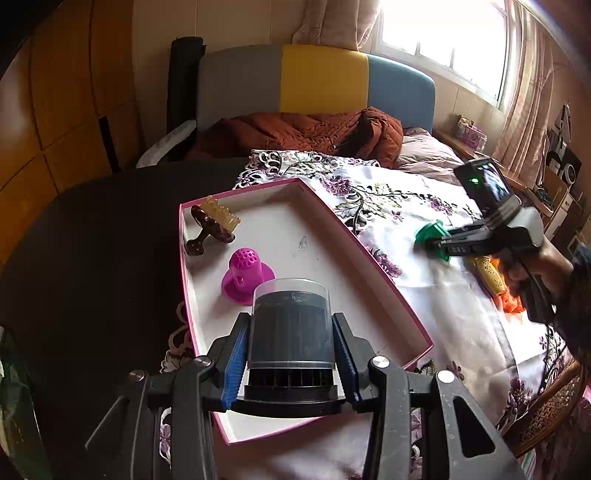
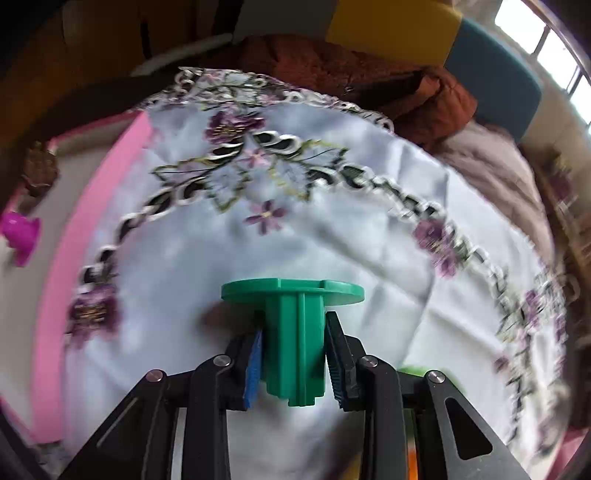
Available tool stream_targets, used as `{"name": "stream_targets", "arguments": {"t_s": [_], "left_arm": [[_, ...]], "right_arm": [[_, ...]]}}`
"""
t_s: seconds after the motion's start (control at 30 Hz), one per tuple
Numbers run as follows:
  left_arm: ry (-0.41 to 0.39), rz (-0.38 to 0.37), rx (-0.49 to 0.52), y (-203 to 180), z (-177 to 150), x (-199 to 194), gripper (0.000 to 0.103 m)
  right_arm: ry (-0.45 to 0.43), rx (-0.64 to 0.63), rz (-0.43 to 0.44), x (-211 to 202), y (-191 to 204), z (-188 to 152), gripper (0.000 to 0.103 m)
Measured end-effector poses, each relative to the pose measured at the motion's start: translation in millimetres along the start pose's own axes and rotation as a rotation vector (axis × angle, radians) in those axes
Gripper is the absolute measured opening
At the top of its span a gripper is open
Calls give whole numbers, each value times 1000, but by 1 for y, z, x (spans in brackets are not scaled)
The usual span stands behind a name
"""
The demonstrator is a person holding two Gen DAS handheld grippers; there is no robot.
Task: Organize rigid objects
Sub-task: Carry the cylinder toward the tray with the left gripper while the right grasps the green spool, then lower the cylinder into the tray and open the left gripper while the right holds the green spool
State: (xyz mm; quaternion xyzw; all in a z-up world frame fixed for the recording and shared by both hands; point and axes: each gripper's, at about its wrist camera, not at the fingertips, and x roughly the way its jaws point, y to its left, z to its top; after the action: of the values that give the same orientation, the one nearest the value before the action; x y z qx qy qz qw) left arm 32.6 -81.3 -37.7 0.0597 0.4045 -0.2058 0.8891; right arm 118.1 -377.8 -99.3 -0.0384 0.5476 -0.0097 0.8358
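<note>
We have both hands loaded, and the pink box [image 1: 347,236] is where each load looks bound. Our left gripper [image 1: 291,350] is clamped on a clear-capped dark canister [image 1: 291,325], which hangs right over the near end of the box, its long axis running away from us along the fingers and tilted downward, so this hand is plainly the nearer one. Our right gripper [image 2: 293,354] is closed tight on the stem of a green flanged piece [image 2: 293,332], flange end pointing outward past the fingertips; in the left wrist view it sits out over the cloth, well apart from the box's right wall, so the box lies to that hand's left (the right wrist view is blurred, so we read the exact gap loosely). Already inside the box are a magenta perforated piece [image 1: 245,273] and a brown and amber clip [image 1: 212,229] near the far corner, leaving bare floor between them and the right wall. On the cloth beyond the right gripper lie yellow and orange pieces [image 1: 495,280], partly hidden. The surface is a floral embroidered cloth [image 1: 424,295] on a bed, with a rust quilt [image 1: 314,133], a grey, yellow and blue headboard [image 1: 321,77] and a bright window [image 1: 443,33] behind.
</note>
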Motion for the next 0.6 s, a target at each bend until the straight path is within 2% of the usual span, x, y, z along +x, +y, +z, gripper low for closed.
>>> {"name": "stream_targets", "arguments": {"t_s": [0.23,0.6], "left_arm": [[1,-7,-4,-2,-4,-1,43],[53,-6,-38,2,-8,10,43]], "right_arm": [[-22,72,78,-10,10,-32,31],[-63,61,88,-11,10,-39,31]]}}
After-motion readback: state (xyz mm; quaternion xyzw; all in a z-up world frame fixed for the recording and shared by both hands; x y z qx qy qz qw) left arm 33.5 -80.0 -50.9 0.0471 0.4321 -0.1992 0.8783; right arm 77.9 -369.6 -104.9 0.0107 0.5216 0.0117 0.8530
